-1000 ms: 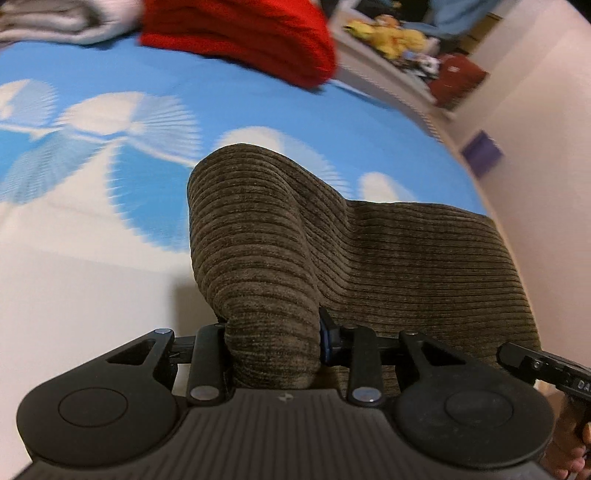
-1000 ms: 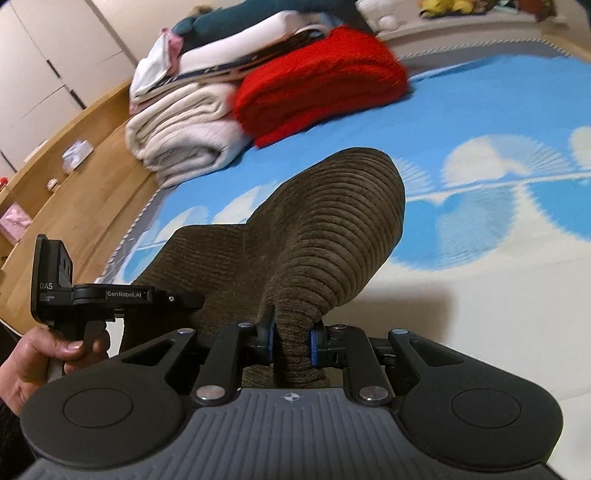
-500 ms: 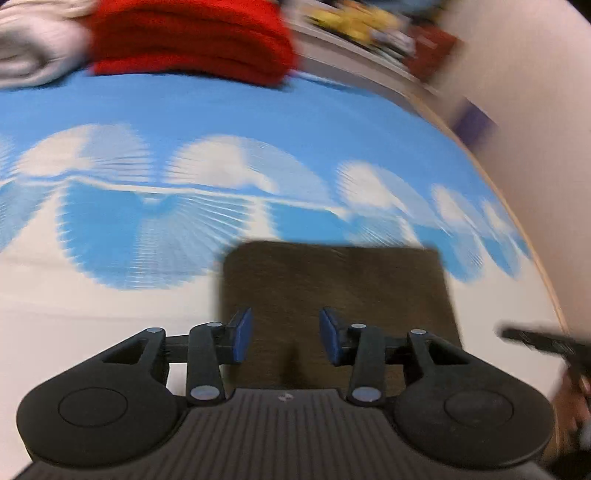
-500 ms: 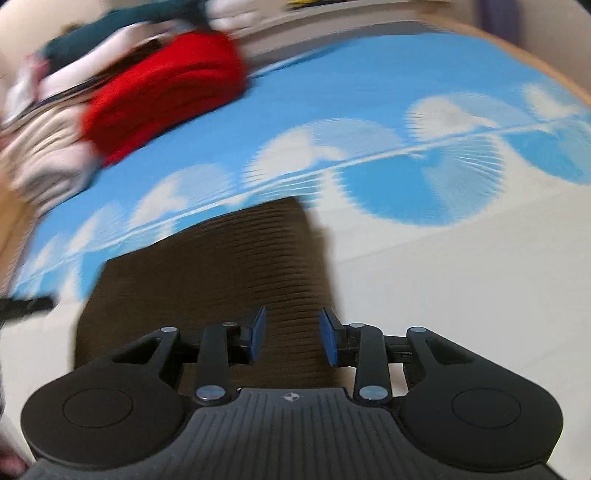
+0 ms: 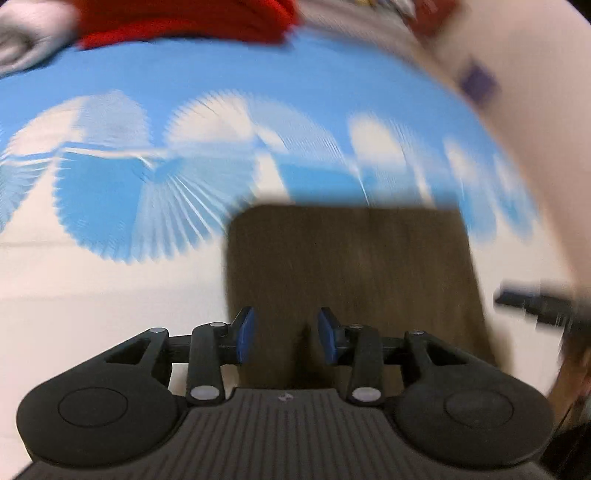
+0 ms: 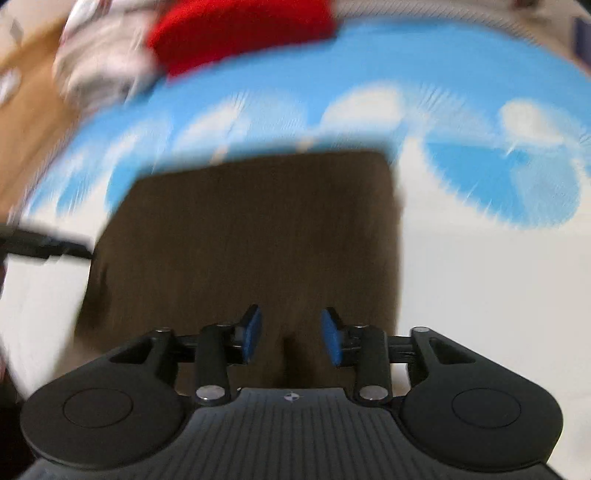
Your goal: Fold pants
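The brown corduroy pants (image 5: 351, 266) lie flat as a folded rectangle on the blue and white bedspread (image 5: 147, 192); they also show in the right wrist view (image 6: 251, 236). My left gripper (image 5: 286, 334) is open and empty above the pants' near left part. My right gripper (image 6: 291, 336) is open and empty above the pants' near right part. Each gripper shows at the edge of the other's view, the right one (image 5: 535, 299) and the left one (image 6: 40, 243). Both views are blurred by motion.
A folded red knit (image 5: 184, 18) lies at the far end of the bed, also in the right wrist view (image 6: 240, 33). Folded white linens (image 6: 99, 70) sit beside it. A wooden shelf (image 6: 26, 122) runs along the left. A wall (image 5: 535, 129) stands on the right.
Both grippers let go of the raised pants fold, which dropped flat on the bed. Both have since pulled back and up, jaws open.
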Motion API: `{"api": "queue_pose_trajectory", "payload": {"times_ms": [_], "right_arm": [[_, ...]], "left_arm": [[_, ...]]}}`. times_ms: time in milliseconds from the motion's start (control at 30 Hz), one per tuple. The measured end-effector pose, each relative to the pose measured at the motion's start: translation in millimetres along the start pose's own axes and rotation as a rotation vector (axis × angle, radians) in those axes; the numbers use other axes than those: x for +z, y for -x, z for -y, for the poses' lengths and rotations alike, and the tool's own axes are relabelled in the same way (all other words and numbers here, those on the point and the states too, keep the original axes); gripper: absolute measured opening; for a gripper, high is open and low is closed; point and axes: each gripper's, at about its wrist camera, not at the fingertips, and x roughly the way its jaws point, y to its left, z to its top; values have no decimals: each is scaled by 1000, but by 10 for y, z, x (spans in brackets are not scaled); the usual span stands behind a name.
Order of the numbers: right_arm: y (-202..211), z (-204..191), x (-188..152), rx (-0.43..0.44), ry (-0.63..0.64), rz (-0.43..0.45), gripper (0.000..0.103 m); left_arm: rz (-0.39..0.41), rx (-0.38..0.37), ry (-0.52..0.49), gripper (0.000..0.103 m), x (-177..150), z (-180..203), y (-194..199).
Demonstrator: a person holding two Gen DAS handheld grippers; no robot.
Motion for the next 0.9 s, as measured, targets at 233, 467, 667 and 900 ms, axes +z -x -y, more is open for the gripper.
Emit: {"api": "queue_pose_trajectory", "payload": {"times_ms": [233,467,667,900], "right_arm": [[-273,357,325,-108,-249,152,60],[-666,634,415,-81,-432,129,62],[-824,661,452,-61,-454,121,56],[-907,388,599,-186,-275,207,3]], "left_arm": [[56,-35,361,56,60,-455,-332],[12,-67,479,69,203,-708,-690],[39,-122,407,23,265,-687,-741],[53,12,238,30,263,-525,-801]]}}
